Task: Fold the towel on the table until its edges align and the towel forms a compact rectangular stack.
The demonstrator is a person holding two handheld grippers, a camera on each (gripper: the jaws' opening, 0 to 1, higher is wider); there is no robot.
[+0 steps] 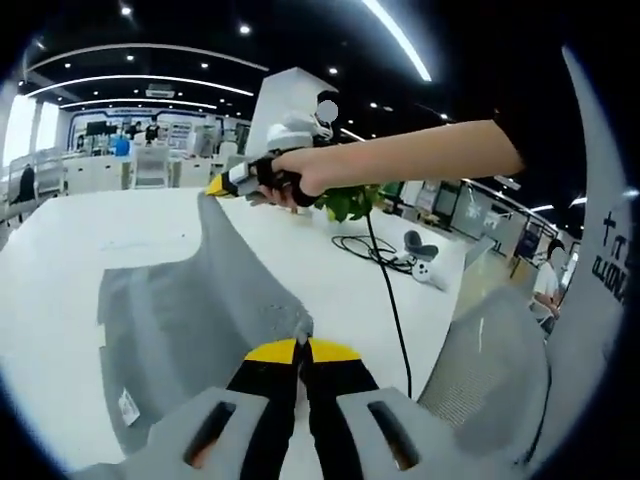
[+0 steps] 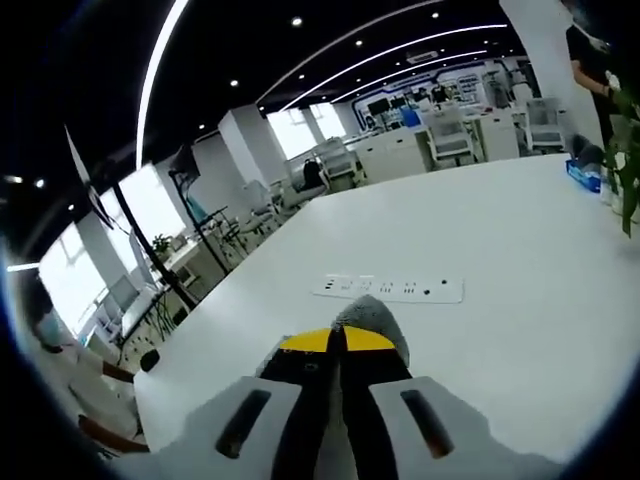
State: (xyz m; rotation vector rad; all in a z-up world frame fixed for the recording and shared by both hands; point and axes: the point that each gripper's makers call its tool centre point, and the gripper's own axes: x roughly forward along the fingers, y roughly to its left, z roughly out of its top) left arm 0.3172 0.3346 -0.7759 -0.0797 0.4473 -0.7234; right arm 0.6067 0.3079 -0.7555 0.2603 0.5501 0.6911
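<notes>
A grey towel is lifted off the white table, stretched between two raised corners with a small label near its lower edge. My left gripper is shut on the near corner of the towel. In the left gripper view my right gripper comes in from the right, held by a hand, shut on the far corner. In the right gripper view my right gripper is shut on a bunch of the grey towel that pokes up between the yellow-tipped jaws.
A white power strip lies on the table. A black cable runs across the table near a green plant and a small white device. A grey mesh chair stands at the table's edge. People sit nearby.
</notes>
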